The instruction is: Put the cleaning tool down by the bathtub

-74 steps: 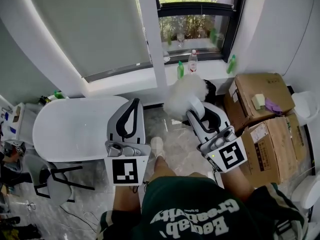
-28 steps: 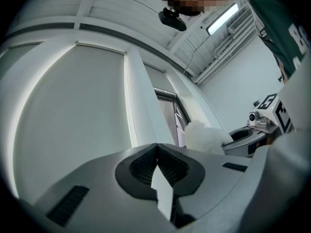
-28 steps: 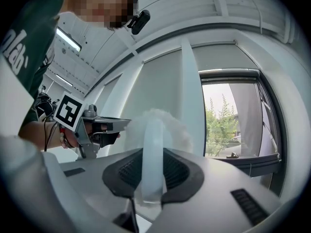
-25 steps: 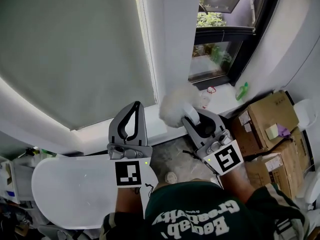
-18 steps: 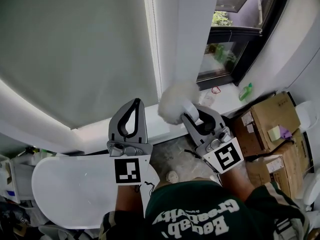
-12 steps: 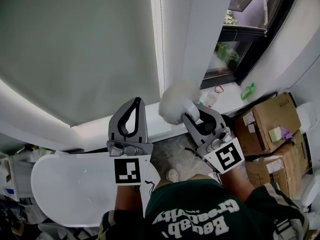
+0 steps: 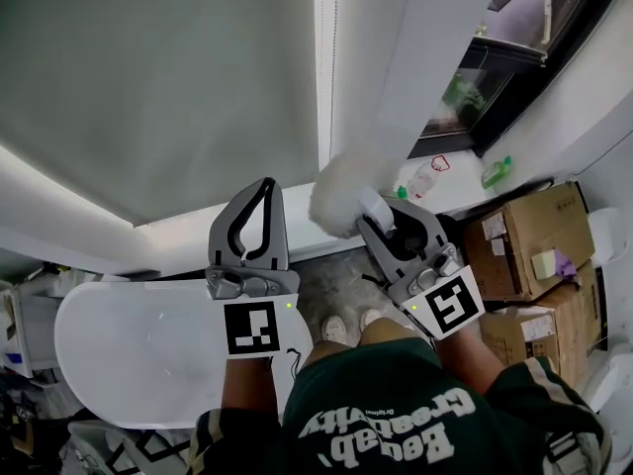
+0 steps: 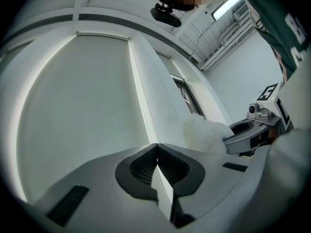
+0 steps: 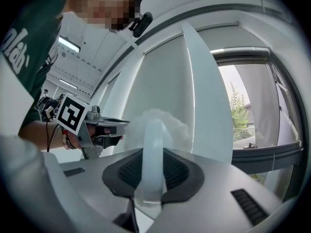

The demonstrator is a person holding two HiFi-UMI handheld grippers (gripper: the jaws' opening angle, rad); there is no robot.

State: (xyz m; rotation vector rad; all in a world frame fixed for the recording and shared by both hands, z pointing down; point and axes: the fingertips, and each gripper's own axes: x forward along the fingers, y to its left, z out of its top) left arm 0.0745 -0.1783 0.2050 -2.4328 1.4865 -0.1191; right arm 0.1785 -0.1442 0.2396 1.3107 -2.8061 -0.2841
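The right gripper [image 7: 384, 224] is clenched on the cleaning tool, a duster [image 7: 341, 194] with a fluffy white head. In the right gripper view its fingers [image 9: 187, 171] press from both sides on the pale, translucent handle [image 9: 152, 149], which stands upright between them, and the fluff bulges just past their tips. The duster is carried in the air and does not touch the bathtub [image 7: 119, 349]. In the head view the bathtub is a white oval at the lower left. The duster sits beyond the bathtub's right end, up toward the window wall and clear of its rim.

The left gripper [image 7: 261, 188] holds nothing. Its fingers [image 8: 133, 171] are closed tip to tip, with only a thin slit between the ribbed pads. In the head view it overlaps the bathtub's far right edge and is nearer the bathtub than the right gripper is. The duster's head lies between the two grippers' tips, apart from the left one.

Beyond the bathtub, behind both grippers, hang a grey roller blind [image 7: 148, 87] and a white pillar [image 7: 425, 57]. To the right of the bathtub, the person's shoes [image 7: 336, 330] stand on the marbled floor [image 7: 331, 280]. Farther right of it, cardboard boxes [image 7: 529, 231] are stacked by the wall. A clear bottle [image 7: 427, 177] and a green bottle [image 7: 497, 171] rest on the sill, farther from the bathtub than the duster.
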